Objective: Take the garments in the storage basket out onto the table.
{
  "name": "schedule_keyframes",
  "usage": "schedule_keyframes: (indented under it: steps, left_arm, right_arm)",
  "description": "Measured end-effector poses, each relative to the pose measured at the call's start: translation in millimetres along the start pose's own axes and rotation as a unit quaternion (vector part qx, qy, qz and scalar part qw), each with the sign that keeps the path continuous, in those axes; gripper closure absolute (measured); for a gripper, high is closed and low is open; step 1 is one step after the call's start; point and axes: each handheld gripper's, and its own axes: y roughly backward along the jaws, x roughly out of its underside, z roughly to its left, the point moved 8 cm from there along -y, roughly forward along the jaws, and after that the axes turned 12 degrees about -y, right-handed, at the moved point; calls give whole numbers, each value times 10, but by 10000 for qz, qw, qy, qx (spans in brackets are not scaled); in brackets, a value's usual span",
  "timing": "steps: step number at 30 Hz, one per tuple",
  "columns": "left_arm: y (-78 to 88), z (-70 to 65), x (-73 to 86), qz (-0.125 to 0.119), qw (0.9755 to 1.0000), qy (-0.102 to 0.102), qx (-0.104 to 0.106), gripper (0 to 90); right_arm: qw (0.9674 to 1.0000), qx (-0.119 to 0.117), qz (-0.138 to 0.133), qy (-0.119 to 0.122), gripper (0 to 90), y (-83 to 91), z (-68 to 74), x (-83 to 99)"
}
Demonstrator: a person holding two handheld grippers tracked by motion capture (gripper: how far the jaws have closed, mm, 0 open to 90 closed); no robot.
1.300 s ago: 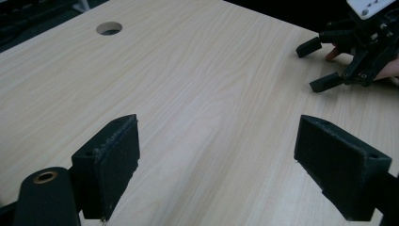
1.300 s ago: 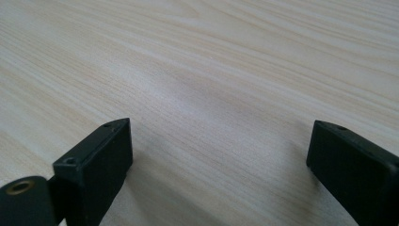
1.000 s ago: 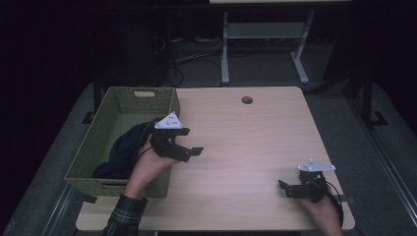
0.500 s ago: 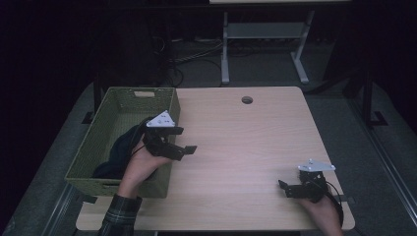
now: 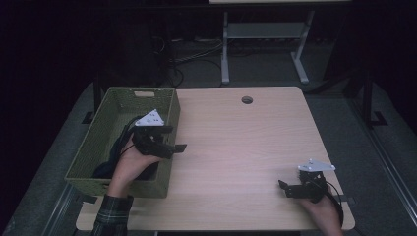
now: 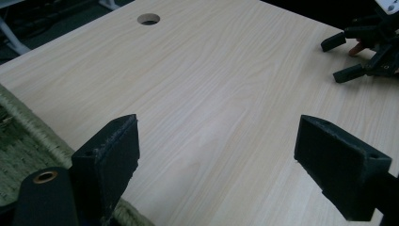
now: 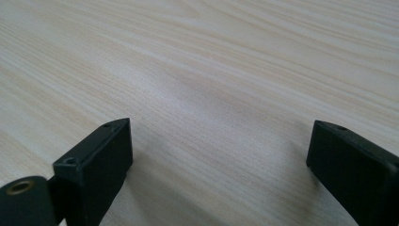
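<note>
While the left gripper (image 5: pixel 173 138) has drifted back over the near-right rim of the green woven basket (image 5: pixel 105 129), jaws spread and empty, the dark cloth (image 5: pixel 120 147) lies inside that basket. I judge a reach for it is starting. Well right of the basket, the right gripper (image 5: pixel 286 187) rests spread on the bench (image 5: pixel 236 142).

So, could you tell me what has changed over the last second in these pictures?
The left gripper has drawn back towards the green basket, from out over the table to just above the basket's right rim. Its jaws remain wide open and empty; nothing was gripped or released. The right gripper stayed put near the table's front right corner, open, and the dark cloth still lies in the basket.
</note>
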Motion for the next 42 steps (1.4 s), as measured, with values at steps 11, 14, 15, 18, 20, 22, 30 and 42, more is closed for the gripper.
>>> schedule_keyframes:
  steps: [11, 14, 15, 18, 20, 22, 30, 42]
  left_arm:
    - [94, 67, 58, 18, 10000, 33, -70, 142]
    - [133, 93, 78, 21, 9999, 60, -107, 142]
    - [149, 106, 84, 16, 9999, 56, -123, 142]
    - [201, 147, 110, 10, 9998, 87, -187, 142]
    - [230, 172, 130, 6, 9997, 117, -226, 142]
    - [255, 197, 152, 45, 9995, 120, -281, 142]
    - [351, 269, 227, 50, 9990, 188, -394, 142]
    - [509, 430, 353, 93, 9977, 313, -599, 145]
  right_arm:
    - [10000, 1, -2, 3, 70, 0, -1, 0]
    - [10000, 1, -3, 6, 70, 0, -1, 0]
    - [10000, 0, -2, 5, 70, 0, -1, 0]
    - [10000, 0, -3, 6, 70, 0, -1, 0]
    - [10000, 0, 1, -1, 70, 0, 0, 1]
    - [10000, -2, 4, -5, 70, 1, 1, 1]
    - [10000, 7, -1, -3, 70, 0, -1, 0]
    - [10000, 4, 3, 3, 70, 1, -1, 1]
